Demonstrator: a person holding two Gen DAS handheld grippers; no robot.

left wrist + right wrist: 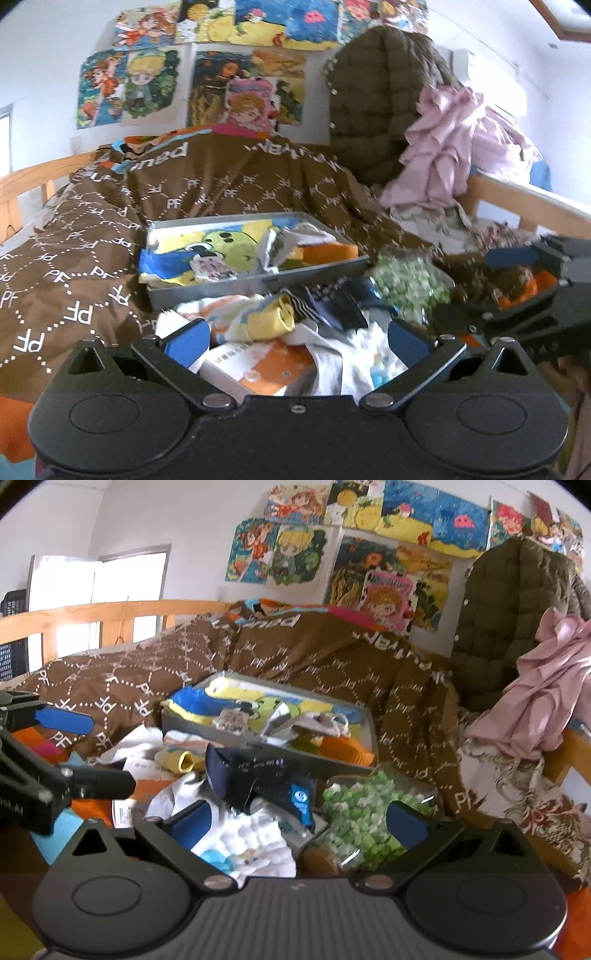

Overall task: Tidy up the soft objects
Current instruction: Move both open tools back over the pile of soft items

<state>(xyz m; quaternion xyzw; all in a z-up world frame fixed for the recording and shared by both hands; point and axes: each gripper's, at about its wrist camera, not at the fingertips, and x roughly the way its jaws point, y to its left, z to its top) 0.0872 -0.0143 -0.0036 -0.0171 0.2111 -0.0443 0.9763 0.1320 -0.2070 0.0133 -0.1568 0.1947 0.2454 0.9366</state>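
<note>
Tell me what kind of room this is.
Probably a child's or teen's bedroom: a wooden bed frame with a brown quilt, cartoon posters on the wall, and a jacket hanging nearby.

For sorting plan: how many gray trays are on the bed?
1: the tray lies on the brown blanket, behind the clothes pile. Others may be hidden.

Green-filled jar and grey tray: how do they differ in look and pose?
The jar is clear, packed with green and white bits, and lies on its side; the tray is opaque grey, shallow, sits open-side up and holds cloths. The jar is nearer the cameras, the tray farther back. Both rest on the bed.
</note>
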